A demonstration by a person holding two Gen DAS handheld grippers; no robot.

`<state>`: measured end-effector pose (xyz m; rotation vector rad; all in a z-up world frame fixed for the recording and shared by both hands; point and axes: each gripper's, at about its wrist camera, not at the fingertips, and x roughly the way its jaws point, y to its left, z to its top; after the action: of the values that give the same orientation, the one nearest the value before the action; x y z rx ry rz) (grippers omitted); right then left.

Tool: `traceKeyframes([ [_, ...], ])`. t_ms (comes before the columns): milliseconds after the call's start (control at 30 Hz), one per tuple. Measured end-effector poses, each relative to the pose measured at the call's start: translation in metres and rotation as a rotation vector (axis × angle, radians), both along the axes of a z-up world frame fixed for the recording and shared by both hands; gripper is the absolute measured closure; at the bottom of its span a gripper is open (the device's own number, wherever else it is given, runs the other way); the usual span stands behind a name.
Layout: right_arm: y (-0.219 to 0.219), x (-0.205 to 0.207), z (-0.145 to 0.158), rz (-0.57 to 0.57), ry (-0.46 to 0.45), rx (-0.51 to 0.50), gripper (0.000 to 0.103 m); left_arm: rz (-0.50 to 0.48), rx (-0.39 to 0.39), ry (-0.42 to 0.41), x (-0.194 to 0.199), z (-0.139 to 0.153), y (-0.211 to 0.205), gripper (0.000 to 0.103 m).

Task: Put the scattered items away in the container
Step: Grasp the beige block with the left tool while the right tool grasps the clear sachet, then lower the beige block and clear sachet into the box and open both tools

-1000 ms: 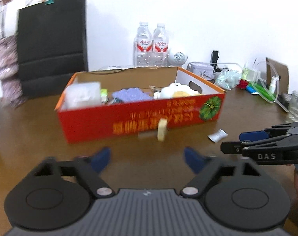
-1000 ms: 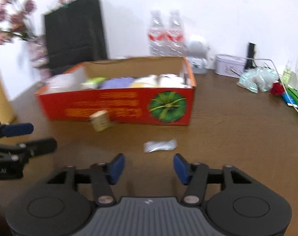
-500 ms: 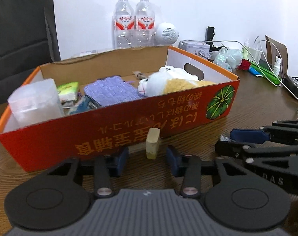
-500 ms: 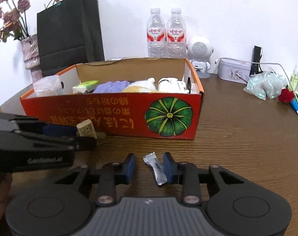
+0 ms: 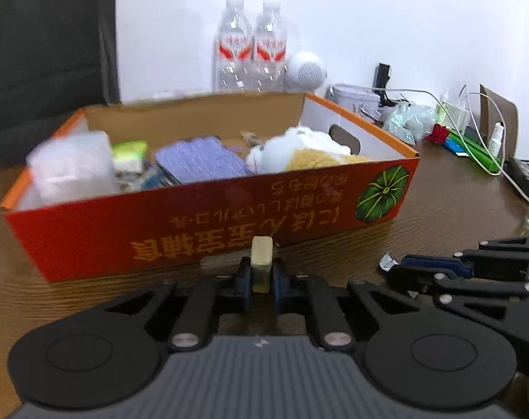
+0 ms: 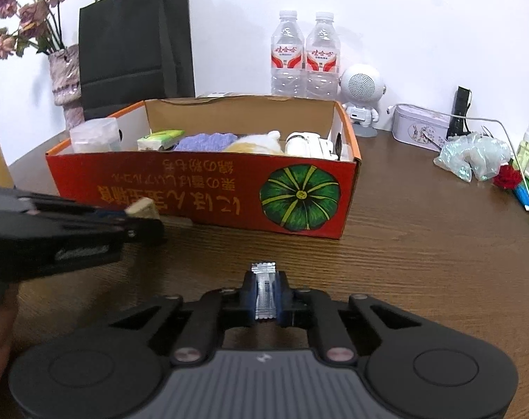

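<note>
- Near the front edge of the tabletop, just before the box, both grippers are at the pick-up step: each has taken one of the loose items.
- Left gripper: jaws nearly together and closing; the pads press on a small pale block that stands upright between them, close to the box's red front wall.
- Right gripper: clenched fully on a silver sachet, which lies lengthwise between the blue pads, its crimped end sticking out ahead.
- Whether either item has left the wood I cannot tell.
- The box already holds a clear tub, a purple cloth, a plush toy and other bits, so the task looks well along.
- Next, I judge, each hand must lift clear of the front wall, carry over the rim and let go above a free spot; the thin sachet could slip if the grip eases early.
</note>
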<state>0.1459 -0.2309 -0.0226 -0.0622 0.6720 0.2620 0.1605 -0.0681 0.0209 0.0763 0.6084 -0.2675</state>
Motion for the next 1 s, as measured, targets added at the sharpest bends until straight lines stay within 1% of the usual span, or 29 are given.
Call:
traceKeyframes([
  [67, -0.002, -0.004, 0.003, -0.001, -0.013, 0.016, 0.094, 0.024, 0.017, -0.051, -0.023, 0.010, 0.000, 0.091],
  [133, -0.002, -0.014, 0.010, 0.005, -0.039, 0.010, 0.094, 0.059, 0.017, -0.092, -0.053, 0.018, 0.004, 0.091],
  [200, -0.003, -0.033, 0.021, 0.015, -0.087, 0.014, 0.094, 0.112, 0.010, -0.126, -0.087, 0.022, 0.012, 0.091],
  [267, -0.002, -0.058, 0.029, 0.024, -0.126, 0.034, 0.094, 0.190, 0.042, -0.152, -0.118, 0.021, 0.018, 0.091],
  [300, -0.001, -0.072, 0.030, 0.028, -0.137, 0.048, 0.094, 0.230, 0.050, -0.155, -0.131, 0.021, 0.021, 0.091],
  [367, 0.001, -0.101, 0.027, 0.041, -0.135, 0.087, 0.094, 0.297, 0.013, -0.138, -0.156, 0.020, 0.028, 0.091],
  [400, 0.003, -0.113, 0.023, 0.051, -0.115, 0.102, 0.094, 0.312, -0.009, -0.122, -0.167, 0.019, 0.030, 0.091],
  [433, 0.006, -0.125, 0.019, 0.061, -0.095, 0.116, 0.094, 0.316, -0.017, -0.112, -0.176, 0.017, 0.030, 0.091],
  [500, 0.010, -0.145, 0.015, 0.085, -0.070, 0.129, 0.094, 0.310, 0.003, -0.115, -0.188, 0.015, 0.025, 0.091],
  [567, 0.015, -0.160, 0.016, 0.105, -0.070, 0.127, 0.094, 0.290, 0.004, -0.118, -0.193, 0.017, 0.022, 0.091],
  [633, 0.018, -0.167, 0.019, 0.110, -0.080, 0.128, 0.094, 0.275, -0.003, -0.129, -0.196, 0.020, 0.021, 0.091],
  [700, 0.015, -0.169, 0.025, 0.103, -0.096, 0.132, 0.094, 0.265, 0.002, -0.161, -0.196, 0.028, 0.022, 0.091],
  [767, 0.012, -0.163, 0.033, 0.102, -0.107, 0.139, 0.094, 0.247, -0.012, -0.182, -0.186, 0.043, 0.027, 0.091],
  [833, 0.007, -0.144, 0.048, 0.131, -0.105, 0.167, 0.094, 0.179, -0.088, -0.145, -0.161, 0.067, 0.039, 0.091],
  [867, 0.004, -0.131, 0.059, 0.141, -0.116, 0.185, 0.094, 0.144, -0.145, -0.114, -0.141, 0.083, 0.046, 0.091],
  [900, 0.004, -0.116, 0.073, 0.148, -0.130, 0.182, 0.094, 0.112, -0.182, -0.082, -0.121, 0.100, 0.051, 0.091],
  [967, 0.004, -0.082, 0.106, 0.139, -0.180, 0.145, 0.094, 0.064, -0.221, -0.040, -0.078, 0.129, 0.054, 0.091],
  [1000, 0.005, -0.063, 0.124, 0.135, -0.192, 0.124, 0.094, 0.035, -0.228, -0.004, -0.051, 0.144, 0.053, 0.091],
])
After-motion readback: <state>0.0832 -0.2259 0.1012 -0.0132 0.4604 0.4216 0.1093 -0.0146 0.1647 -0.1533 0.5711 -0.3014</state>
